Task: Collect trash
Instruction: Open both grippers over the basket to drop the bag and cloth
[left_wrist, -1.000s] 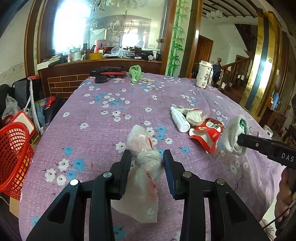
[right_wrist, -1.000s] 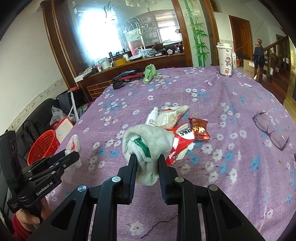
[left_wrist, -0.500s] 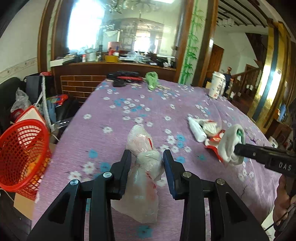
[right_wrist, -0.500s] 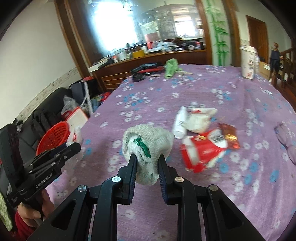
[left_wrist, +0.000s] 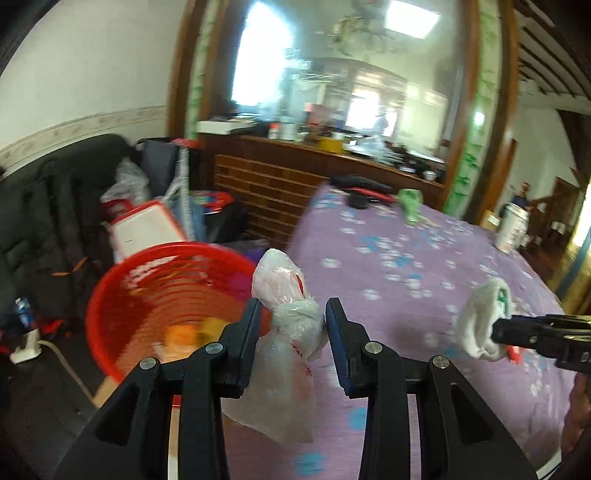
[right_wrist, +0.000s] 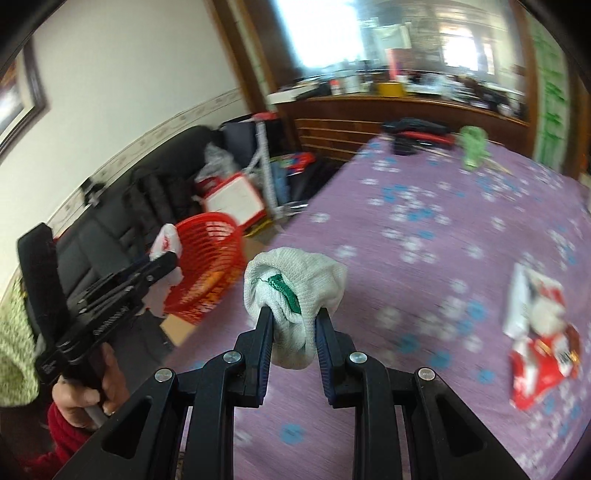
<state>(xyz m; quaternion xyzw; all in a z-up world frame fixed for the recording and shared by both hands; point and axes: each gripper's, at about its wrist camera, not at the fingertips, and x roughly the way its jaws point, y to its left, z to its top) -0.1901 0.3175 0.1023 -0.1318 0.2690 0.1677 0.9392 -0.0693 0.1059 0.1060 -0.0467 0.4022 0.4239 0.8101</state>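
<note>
My left gripper (left_wrist: 291, 319) is shut on a knotted clear plastic bag (left_wrist: 288, 332) with red print, held at the table's left edge beside a red basket (left_wrist: 147, 295) that stands off the table, with orange and yellow things inside. My right gripper (right_wrist: 293, 321) is shut on a balled white knit glove (right_wrist: 295, 273) with a green cuff, above the purple flowered tablecloth (right_wrist: 424, 229). In the left wrist view the glove (left_wrist: 480, 325) and right gripper show at the right. In the right wrist view the left gripper (right_wrist: 162, 264), bag (right_wrist: 166, 243) and basket (right_wrist: 210, 266) are at the left.
Red and white snack wrappers (right_wrist: 535, 343) lie on the cloth to the right. A green cloth (left_wrist: 410, 203) and dark things lie at the far end, with a paper cup (left_wrist: 511, 229). A black sofa (left_wrist: 48, 206), bags and a white board (left_wrist: 144, 229) crowd the floor behind the basket.
Both grippers have swung left across the table toward the red basket, each keeping its load. The basket now fills the left wrist view's left half; the wrappers have slid right.
</note>
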